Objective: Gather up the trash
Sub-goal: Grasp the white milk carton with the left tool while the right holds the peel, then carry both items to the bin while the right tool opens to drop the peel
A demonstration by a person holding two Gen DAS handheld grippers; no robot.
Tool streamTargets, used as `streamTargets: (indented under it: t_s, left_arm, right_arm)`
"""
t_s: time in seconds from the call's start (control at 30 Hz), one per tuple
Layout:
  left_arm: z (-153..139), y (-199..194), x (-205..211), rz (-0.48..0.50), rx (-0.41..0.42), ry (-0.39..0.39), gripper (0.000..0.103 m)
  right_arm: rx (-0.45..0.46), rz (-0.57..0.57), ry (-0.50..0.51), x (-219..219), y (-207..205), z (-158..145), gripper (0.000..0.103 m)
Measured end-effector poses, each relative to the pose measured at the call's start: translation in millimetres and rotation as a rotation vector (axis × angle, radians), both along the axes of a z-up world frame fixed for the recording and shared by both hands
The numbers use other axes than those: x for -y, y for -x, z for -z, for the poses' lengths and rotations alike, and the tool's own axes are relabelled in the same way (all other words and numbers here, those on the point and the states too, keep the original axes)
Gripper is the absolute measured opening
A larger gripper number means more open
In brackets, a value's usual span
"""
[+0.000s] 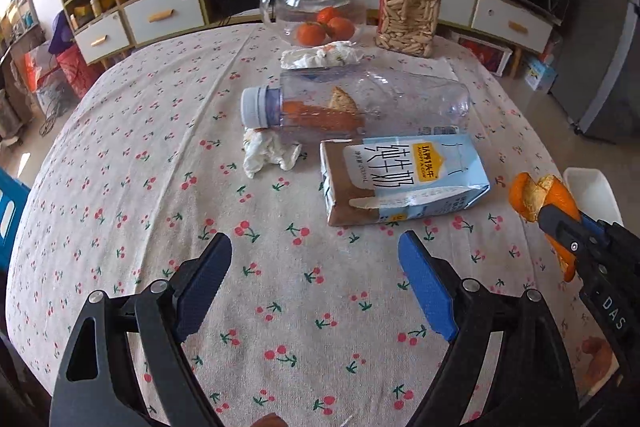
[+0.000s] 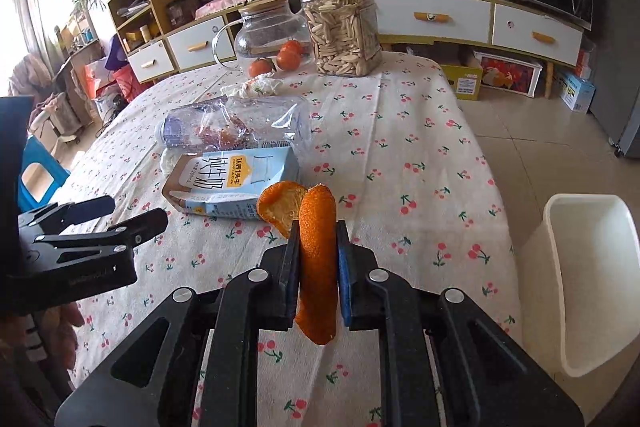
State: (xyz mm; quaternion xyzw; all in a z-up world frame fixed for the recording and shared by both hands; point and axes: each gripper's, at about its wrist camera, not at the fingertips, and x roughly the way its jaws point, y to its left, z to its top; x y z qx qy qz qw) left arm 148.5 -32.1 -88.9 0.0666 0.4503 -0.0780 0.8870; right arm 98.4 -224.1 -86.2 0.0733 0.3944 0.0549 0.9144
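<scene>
Orange peel [image 2: 318, 267] stands upright, pinched between right tongs [image 2: 318, 241].

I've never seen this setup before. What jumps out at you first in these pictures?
The bright orange peel pinched in the right claw over the cherry-print tablecloth, with a white bin just off the table's edge. Behind it lie a blue milk carton and a crushed plastic bottle; the left claw hangs open and empty.

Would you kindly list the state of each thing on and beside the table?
Orange peel: clamped in right tongs.
Left tongs: open, empty.
Milk carton: lying flat, crumpled.
Plastic bottle: on its side, capped.
Snack jar: upright, lidded.
Glass teapot: upright, lidded.
White bin: open.
</scene>
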Motion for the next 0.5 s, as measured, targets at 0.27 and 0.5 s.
streamTargets:
  t_s: [0.27,0.5]
  left_arm:
    - [4,-40,66,0.368,-0.053,-0.23,0.087]
    - [33,-66,106,0.451,-0.123,-0.337,0.09]
  right_arm:
    - [0.011,0.063,-0.03,28,10,0,0.015]
    - [0.002,0.087,-0.044,43,12,2,0.016]
